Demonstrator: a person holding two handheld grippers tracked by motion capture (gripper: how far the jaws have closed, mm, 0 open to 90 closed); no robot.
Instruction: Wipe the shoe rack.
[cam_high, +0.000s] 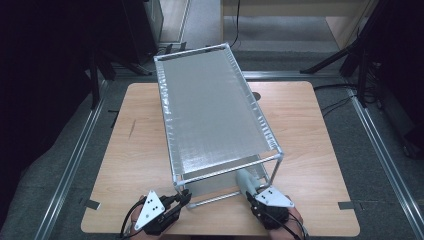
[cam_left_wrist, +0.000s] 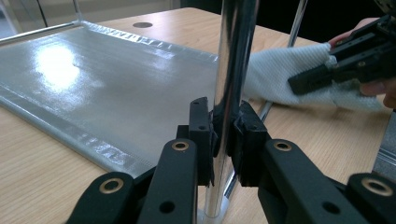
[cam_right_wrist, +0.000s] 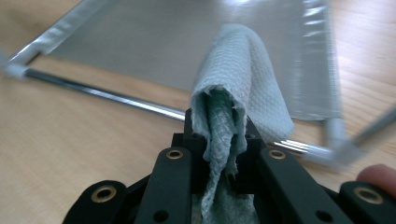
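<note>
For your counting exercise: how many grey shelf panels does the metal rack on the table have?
2. The upper shelf panel spans the top of the rack; the lower shelf panel lies just above the table, partly hidden beneath the upper one in the high view.

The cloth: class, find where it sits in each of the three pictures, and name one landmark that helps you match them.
High view: the cloth is low and right of centre, under the rack's near end.
Left gripper view: upper right, behind the chrome post.
Right gripper view: centre, clamped in that hand-held gripper's jaws.
Shared landmark: the rack's lower shelf.
</note>
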